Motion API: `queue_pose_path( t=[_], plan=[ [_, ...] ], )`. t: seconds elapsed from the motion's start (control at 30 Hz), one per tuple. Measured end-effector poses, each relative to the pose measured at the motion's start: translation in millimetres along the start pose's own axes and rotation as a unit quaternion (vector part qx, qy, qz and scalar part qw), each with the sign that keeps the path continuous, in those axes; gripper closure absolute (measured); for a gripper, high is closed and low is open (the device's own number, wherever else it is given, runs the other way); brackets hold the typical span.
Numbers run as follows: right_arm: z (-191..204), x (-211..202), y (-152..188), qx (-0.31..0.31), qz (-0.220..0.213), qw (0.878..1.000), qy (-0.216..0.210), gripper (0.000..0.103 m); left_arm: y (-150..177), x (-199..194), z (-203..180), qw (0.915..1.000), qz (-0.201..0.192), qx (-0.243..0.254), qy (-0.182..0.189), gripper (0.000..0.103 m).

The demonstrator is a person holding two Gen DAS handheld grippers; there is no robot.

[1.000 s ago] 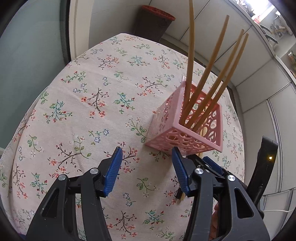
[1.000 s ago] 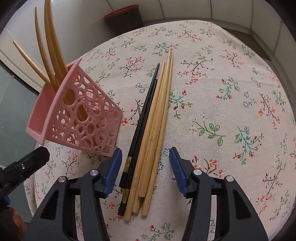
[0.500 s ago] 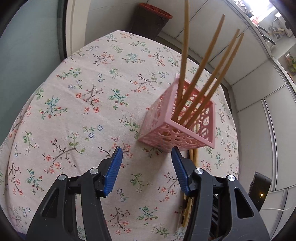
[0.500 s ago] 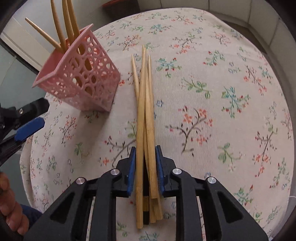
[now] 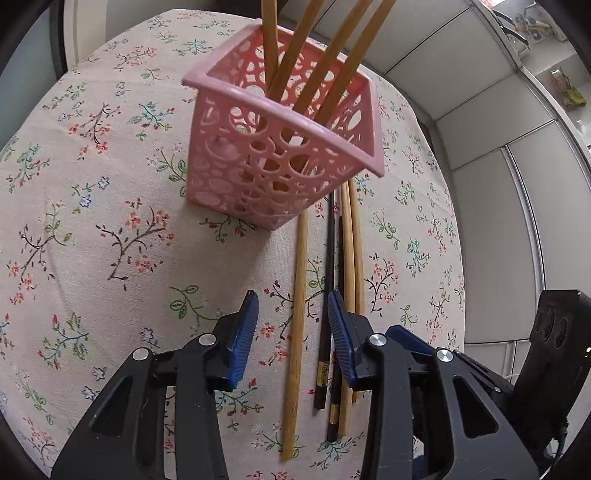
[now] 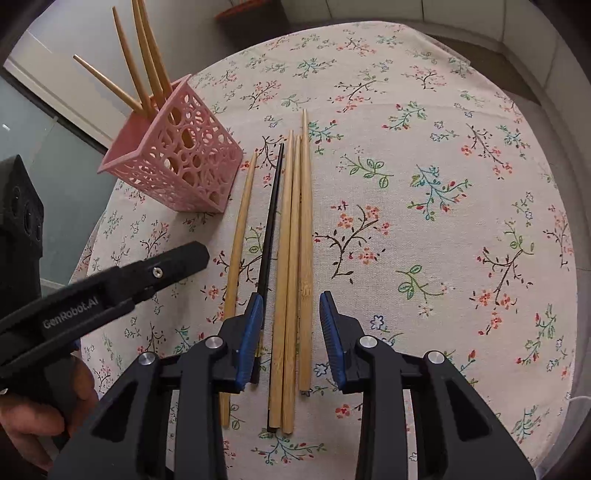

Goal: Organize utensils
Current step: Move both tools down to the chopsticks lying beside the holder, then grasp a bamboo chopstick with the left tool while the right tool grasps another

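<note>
A pink perforated basket (image 5: 280, 147) (image 6: 177, 166) stands on the floral tablecloth and holds several bamboo chopsticks (image 5: 332, 48) upright. Loose chopsticks lie side by side on the cloth: one bamboo stick apart on the left (image 5: 297, 317) (image 6: 238, 236), black ones (image 5: 328, 280) (image 6: 271, 206), and a bamboo bundle (image 6: 295, 258). My left gripper (image 5: 291, 317) is open, its jaws either side of the lone bamboo stick. My right gripper (image 6: 291, 314) is open, its jaws either side of the bamboo bundle. Neither holds anything.
The round table edge (image 6: 554, 122) curves close on the right. A dark bin with a red rim (image 6: 251, 7) stands beyond the table. The left gripper's body (image 6: 92, 291) and a hand cross the right wrist view's lower left. White cabinets (image 5: 498, 147) stand behind.
My right gripper, shut on the bamboo chopsticks half a second ago, has opened and they lie on the cloth. My left gripper has moved right and closer, over the lone stick.
</note>
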State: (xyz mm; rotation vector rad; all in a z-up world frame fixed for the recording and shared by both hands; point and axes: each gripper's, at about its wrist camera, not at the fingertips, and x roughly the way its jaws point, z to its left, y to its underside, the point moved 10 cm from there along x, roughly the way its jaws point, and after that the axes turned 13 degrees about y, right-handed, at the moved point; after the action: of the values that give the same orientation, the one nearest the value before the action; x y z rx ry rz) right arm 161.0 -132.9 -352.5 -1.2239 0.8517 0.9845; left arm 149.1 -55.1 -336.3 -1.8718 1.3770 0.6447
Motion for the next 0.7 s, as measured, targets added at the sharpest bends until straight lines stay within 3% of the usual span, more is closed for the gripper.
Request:
queue_pose_path(
  t=[0.1, 0.23, 0.27, 0.3, 0.33, 0.53, 0.7],
  plan=[
    [-3.1, -0.3, 1.0, 0.0, 0.001, 1.0, 0.007, 0.076, 2.2, 13.6, -5.1, 0.9998, 0.007, 0.019, -0.008, 0.071],
    [-5.2, -2.7, 0.8, 0.0, -0.001, 1.0, 0.01, 0.079, 6.7, 32.4, -5.8, 0.9998, 0.02, 0.002, 0.004, 0.073],
    [-3.1, -1.0, -0.7, -0.001, -0.002, 1.0, 0.009, 0.079, 3.8, 33.8, -5.3, 0.9996, 0.021, 0.013, -0.01, 0.079],
    [-0.8, -0.5, -2.1, -0.003, -0.003, 1.0, 0.01, 0.079, 1.0, 34.0, -1.9, 0.9992, 0.02, 0.019, -0.029, 0.092],
    [-1.4, -0.5, -2.5, -0.005, -0.003, 1.0, 0.012, 0.079, -2.1, 34.8, 3.2, 0.9992, 0.017, 0.014, -0.033, 0.096],
    [2.7, 7.2, -4.1, -0.012, -0.002, 1.0, 0.019, 0.081, -2.3, 37.1, 2.1, 0.9978, 0.019, 0.044, -0.046, 0.096],
    [1.3, 10.9, -9.2, -0.019, -0.007, 1.0, 0.019, 0.086, 0.4, 27.8, -7.7, 0.9987, 0.006, 0.04, -0.032, 0.097]
  ],
)
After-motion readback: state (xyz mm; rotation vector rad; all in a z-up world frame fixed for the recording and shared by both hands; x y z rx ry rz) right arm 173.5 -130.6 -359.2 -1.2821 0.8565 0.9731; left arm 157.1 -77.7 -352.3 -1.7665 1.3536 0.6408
